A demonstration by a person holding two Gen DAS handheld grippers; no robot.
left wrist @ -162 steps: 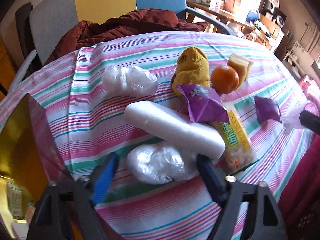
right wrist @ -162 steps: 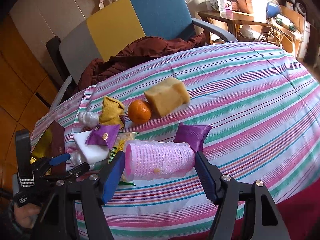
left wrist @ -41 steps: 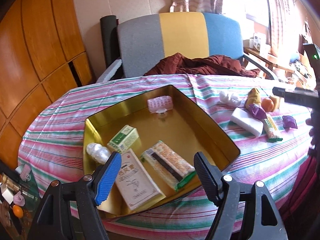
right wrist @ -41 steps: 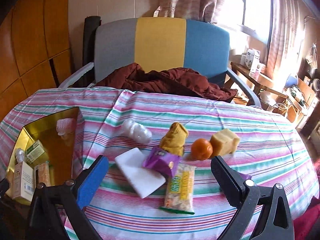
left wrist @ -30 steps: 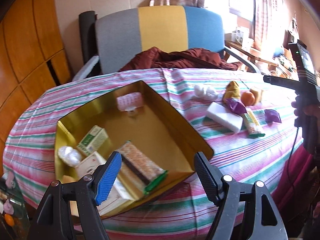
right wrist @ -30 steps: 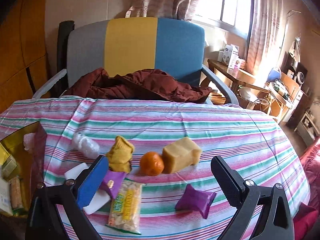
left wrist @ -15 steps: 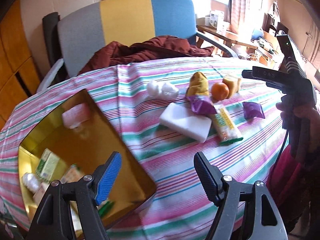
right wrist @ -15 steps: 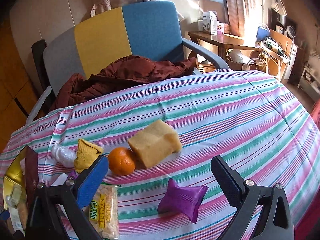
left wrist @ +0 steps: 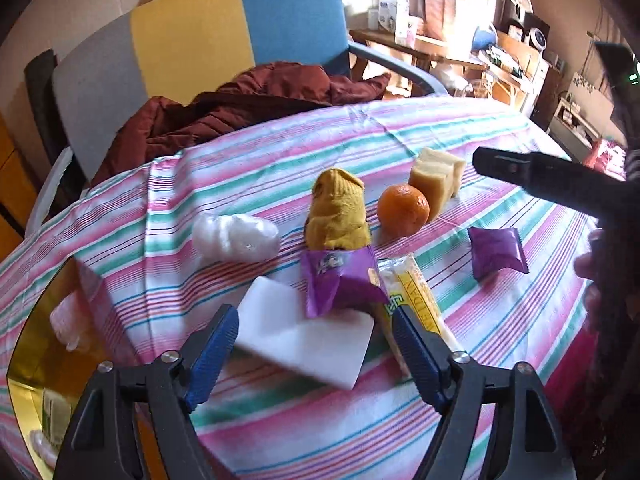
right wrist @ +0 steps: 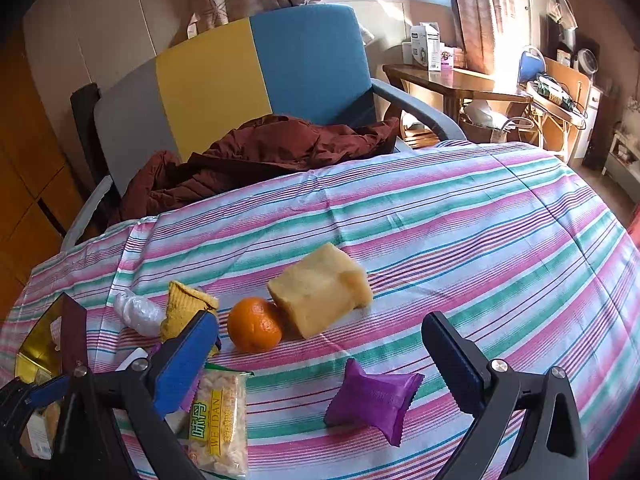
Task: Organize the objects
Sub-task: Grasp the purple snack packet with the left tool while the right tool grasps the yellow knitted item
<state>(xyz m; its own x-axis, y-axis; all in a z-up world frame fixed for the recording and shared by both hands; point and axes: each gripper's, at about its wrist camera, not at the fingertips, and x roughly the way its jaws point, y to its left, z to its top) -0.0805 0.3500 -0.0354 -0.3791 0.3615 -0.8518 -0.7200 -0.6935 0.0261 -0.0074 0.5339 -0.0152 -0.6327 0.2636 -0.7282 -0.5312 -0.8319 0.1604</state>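
Observation:
My left gripper (left wrist: 316, 336) is open and empty, its jaws on either side of a white foam block (left wrist: 308, 340) on the striped tablecloth. A purple packet (left wrist: 340, 280) leans on the block, with a snack bar pack (left wrist: 416, 300) to its right. Behind lie a yellow sock (left wrist: 338, 216), a clear plastic wad (left wrist: 236, 236), an orange (left wrist: 403, 210) and a yellow sponge (left wrist: 436, 176). My right gripper (right wrist: 320, 348) is open and empty, above a second purple packet (right wrist: 374, 404). The orange (right wrist: 255, 330) and sponge (right wrist: 320, 290) lie just beyond it.
A gold tray (left wrist: 36, 364) with several items inside sits at the table's left edge; it also shows in the right wrist view (right wrist: 38, 340). A chair (right wrist: 240, 76) with a maroon jacket (right wrist: 260, 156) stands behind the table. Bare cloth stretches to the right (right wrist: 500, 240).
Both grippers swung right, away from the gold tray, and moved in over the loose items. The left now straddles the white block; the right is closer to the second purple packet.

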